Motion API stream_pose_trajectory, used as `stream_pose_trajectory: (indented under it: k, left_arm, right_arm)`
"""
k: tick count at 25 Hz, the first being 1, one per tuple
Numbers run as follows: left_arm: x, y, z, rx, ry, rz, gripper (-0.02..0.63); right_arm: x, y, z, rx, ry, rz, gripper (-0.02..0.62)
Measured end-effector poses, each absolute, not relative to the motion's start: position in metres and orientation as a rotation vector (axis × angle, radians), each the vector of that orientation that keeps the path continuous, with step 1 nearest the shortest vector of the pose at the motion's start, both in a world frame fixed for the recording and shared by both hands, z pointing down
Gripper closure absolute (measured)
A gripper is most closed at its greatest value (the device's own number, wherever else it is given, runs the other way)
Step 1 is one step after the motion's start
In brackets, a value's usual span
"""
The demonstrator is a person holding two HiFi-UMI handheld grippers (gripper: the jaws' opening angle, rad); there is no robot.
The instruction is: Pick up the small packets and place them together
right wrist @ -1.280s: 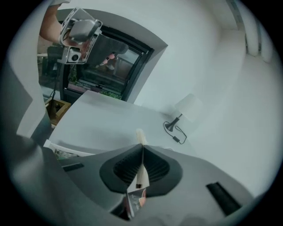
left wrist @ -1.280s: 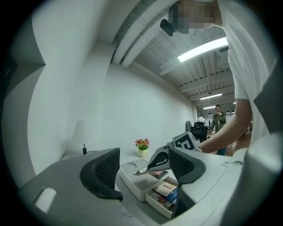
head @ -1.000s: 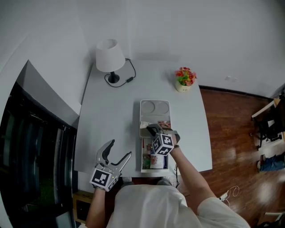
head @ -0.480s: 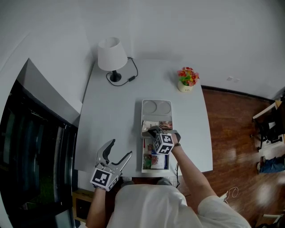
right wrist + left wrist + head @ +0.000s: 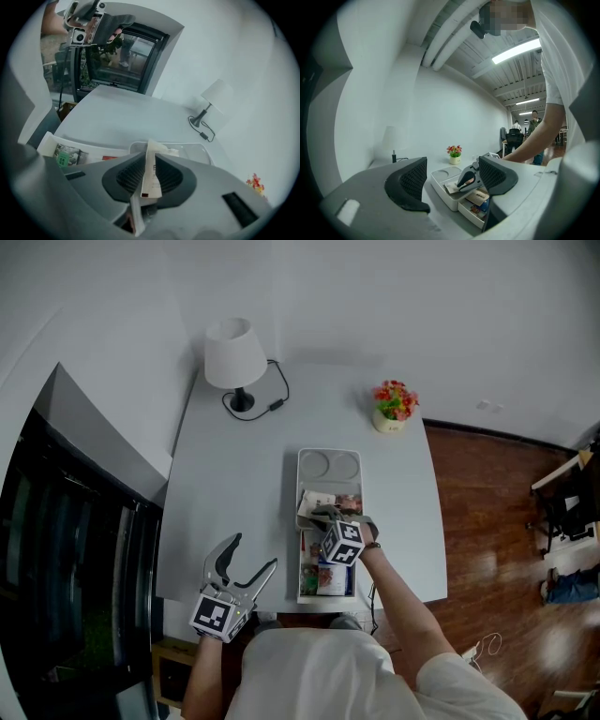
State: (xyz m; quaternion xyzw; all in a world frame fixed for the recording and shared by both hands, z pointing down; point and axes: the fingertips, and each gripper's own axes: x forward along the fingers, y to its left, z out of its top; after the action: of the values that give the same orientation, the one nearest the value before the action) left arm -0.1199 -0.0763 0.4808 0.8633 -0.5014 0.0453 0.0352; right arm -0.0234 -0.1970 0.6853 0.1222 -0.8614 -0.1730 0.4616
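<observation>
R claw (image 5: 323, 514): jaws have just been easing apart, w/ a thin white packet (image 5: 151, 174) upright & edge-on between the pads. The grip looks slack, so prob. a release, not a pick. Packet is over the mid section of the white tray (image 5: 328, 455), where other packets (image 5: 343, 503) already lie; more sit in the near compartment (image 5: 323, 579). So this one looks as good as delivered. Next: back off w/o dragging it. L claw (image 5: 251, 555) is wide open & empty, held over the bench's (image 5: 234, 474) near-left corner.

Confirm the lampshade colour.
White lampshade, plain, no pattern; it shows best in the head view.
</observation>
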Motion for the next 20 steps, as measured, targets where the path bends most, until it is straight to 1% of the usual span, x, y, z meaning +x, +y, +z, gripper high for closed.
stream_pose_trajectory:
  k: [1, 2, 3, 4, 9, 13, 16, 17, 18, 20]
  left_arm:
    - [-0.12, -0.076, 0.481, 2.654, -1.54, 0.138, 0.264]
    - [-0.119, -0.075, 0.482, 2.655, -1.539, 0.138, 0.265]
    - [-0.119, -0.075, 0.482, 2.656, -1.537, 0.139, 0.264]
    - [-0.118, -0.075, 0.482, 2.657, -1.535, 0.138, 0.264]
    - [-0.112, -0.078, 0.479, 2.664, -1.511, 0.11, 0.265]
    - [-0.104, -0.085, 0.471, 2.693, -1.495, 0.078, 0.265]
    - [-0.101, -0.09, 0.462, 2.703, -1.48, 0.048, 0.265]
    - [-0.099, -0.092, 0.457, 2.709, -1.478, 0.041, 0.265]
    - [-0.097, -0.093, 0.453, 2.717, -1.476, 0.035, 0.265]
    - [-0.092, -0.096, 0.446, 2.734, -1.472, 0.024, 0.265]
  right_arm:
    - [-0.024, -0.195, 0.684, 0.299, -2.132, -0.409, 0.514]
    - [-0.025, -0.193, 0.684, 0.291, -2.146, -0.384, 0.447]
    - [-0.026, -0.19, 0.684, 0.282, -2.158, -0.358, 0.302]
    - [-0.025, -0.188, 0.682, 0.281, -2.167, -0.344, 0.282]
    - [-0.025, -0.185, 0.639, 0.403, -2.33, -0.275, 0.282]
    - [-0.021, -0.177, 0.57, 0.529, -2.571, -0.157, 0.282]
    - [-0.01, -0.172, 0.512, 0.687, -2.694, -0.195, 0.282]
    - [-0.005, -0.168, 0.495, 0.743, -2.722, -0.222, 0.265]
    - [0.001, -0.165, 0.48, 0.797, -2.747, -0.238, 0.165]
    - [0.016, -0.157, 0.456, 0.903, -2.795, -0.246, 0.156]
